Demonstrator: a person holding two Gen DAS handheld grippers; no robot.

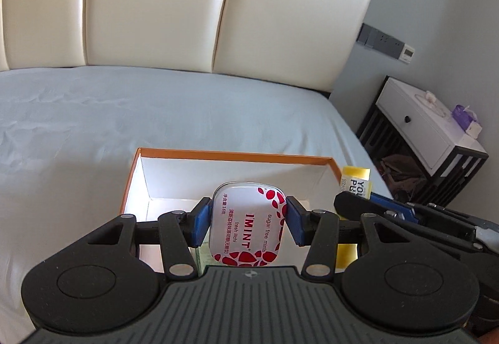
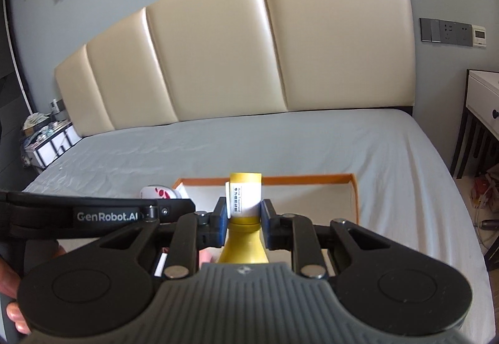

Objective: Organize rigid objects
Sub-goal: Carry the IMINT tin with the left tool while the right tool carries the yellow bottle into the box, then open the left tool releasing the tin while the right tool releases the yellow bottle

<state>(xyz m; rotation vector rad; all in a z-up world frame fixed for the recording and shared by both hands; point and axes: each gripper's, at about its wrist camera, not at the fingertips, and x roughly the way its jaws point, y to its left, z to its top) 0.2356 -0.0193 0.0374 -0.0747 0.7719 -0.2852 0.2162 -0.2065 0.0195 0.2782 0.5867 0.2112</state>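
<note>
- Left wrist view: the mint tin (image 1: 248,223), smooth rounded metal, sits pinched flat-side-up in the left gripper (image 1: 248,220), above the near edge of the orange-rimmed box (image 1: 237,154) on the bed (image 1: 124,113).
- Right gripper (image 2: 244,216) clamps the yellow bottle (image 2: 244,199), its long axis pointing forward at the box.

rounded white metal mint tin with red petal print (image 1: 248,227): "IMINT", "sugar free mints", "fresh litchi"; a line of red Chinese characters beside it, too small to read surely
yellow plastic bottle with white paper label (image 1: 356,184): black letters "YO" and "PL", the rest cut off by its curve
same yellow bottle, right wrist view (image 2: 245,199): small print on label, unreadable
black side of left gripper body (image 2: 106,215): "GenRobot.AI"
</note>
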